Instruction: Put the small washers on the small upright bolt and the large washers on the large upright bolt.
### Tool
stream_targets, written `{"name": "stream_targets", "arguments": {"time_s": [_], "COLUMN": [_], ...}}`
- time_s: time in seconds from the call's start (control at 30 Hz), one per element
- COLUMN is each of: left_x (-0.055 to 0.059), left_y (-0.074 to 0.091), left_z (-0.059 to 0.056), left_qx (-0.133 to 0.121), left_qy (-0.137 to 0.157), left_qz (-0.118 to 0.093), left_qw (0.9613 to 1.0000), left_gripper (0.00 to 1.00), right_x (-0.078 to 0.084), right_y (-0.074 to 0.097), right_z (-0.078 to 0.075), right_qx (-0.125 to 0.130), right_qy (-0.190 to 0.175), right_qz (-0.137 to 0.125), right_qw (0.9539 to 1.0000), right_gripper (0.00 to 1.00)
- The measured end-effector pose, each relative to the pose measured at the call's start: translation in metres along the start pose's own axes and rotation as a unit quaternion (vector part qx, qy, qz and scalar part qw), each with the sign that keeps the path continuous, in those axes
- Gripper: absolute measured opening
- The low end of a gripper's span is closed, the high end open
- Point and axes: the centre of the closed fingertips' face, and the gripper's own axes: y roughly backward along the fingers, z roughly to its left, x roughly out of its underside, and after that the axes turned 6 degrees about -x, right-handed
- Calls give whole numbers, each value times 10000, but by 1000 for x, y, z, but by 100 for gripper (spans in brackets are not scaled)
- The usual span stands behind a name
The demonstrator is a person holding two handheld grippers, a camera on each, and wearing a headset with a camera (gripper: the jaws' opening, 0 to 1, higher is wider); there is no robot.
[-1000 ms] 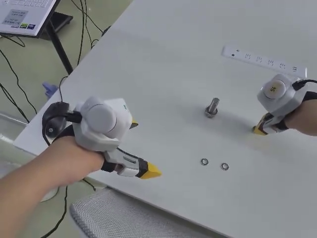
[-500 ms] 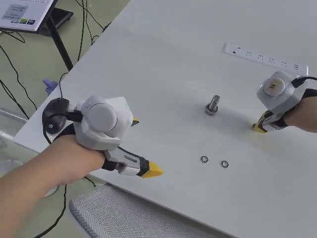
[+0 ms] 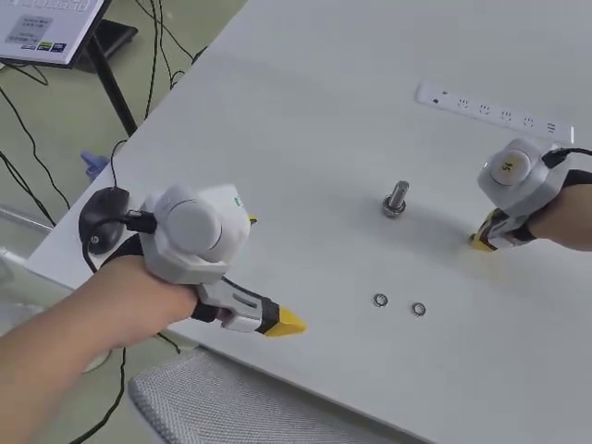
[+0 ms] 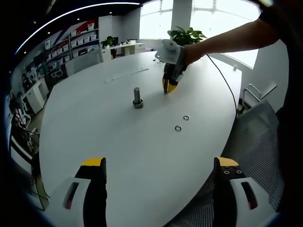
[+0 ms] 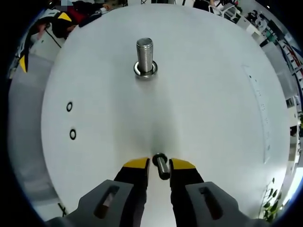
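The large bolt [image 3: 396, 199] [image 4: 138, 98] [image 5: 145, 56] stands upright mid-table with a ring around its base. Two small washers [image 3: 380, 300] [image 3: 419, 309] lie flat nearer the front edge, also seen as washers [image 4: 178, 127] [image 5: 72, 134]. My right gripper [image 3: 483, 242] [image 5: 160, 164] [image 4: 168, 87] points down at the table to the right of the large bolt. It is shut on a small bolt [image 5: 161, 167], whose head shows between the yellow tips. My left gripper [image 3: 269, 270] [image 4: 158, 165] stands wide open near the front left edge, holding nothing.
A white power strip [image 3: 490, 116] [image 4: 127, 75] lies at the back right of the white table [image 3: 305, 120]. Off the table's left edge are cables, a laptop stand [image 3: 106, 65] and a grey mesh chair [image 3: 213, 407].
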Motion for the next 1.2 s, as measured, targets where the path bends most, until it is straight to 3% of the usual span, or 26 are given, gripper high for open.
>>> {"name": "stream_targets", "arguments": {"time_s": [0.33,0.5,0.73,1.03,1.2], "left_x": [3,0,-1,-5,-13], "left_y": [-2,0,2,2,6], "left_z": [-5,-3,1,-3,-4], "left_qx": [92,90,93,119,138], "left_qy": [-102,-145,-210,-246,-116], "left_qz": [126,126,173,142,25], "left_qw": [9998,9998,9996,9995,9998], "left_gripper": [92,91,90,90,90], "right_x": [-1,1,-5,-10,-15], "right_y": [4,6,10,29,41], "right_z": [-3,-1,3,0,4], "right_qx": [19,-49,-245,-160,-132], "right_qy": [-46,-59,-191,-180,-152], "right_qz": [-130,-116,-309,-370,-430], "right_qw": [9999,9999,9990,9990,9989], "right_gripper": [33,33,34,36,42]}}
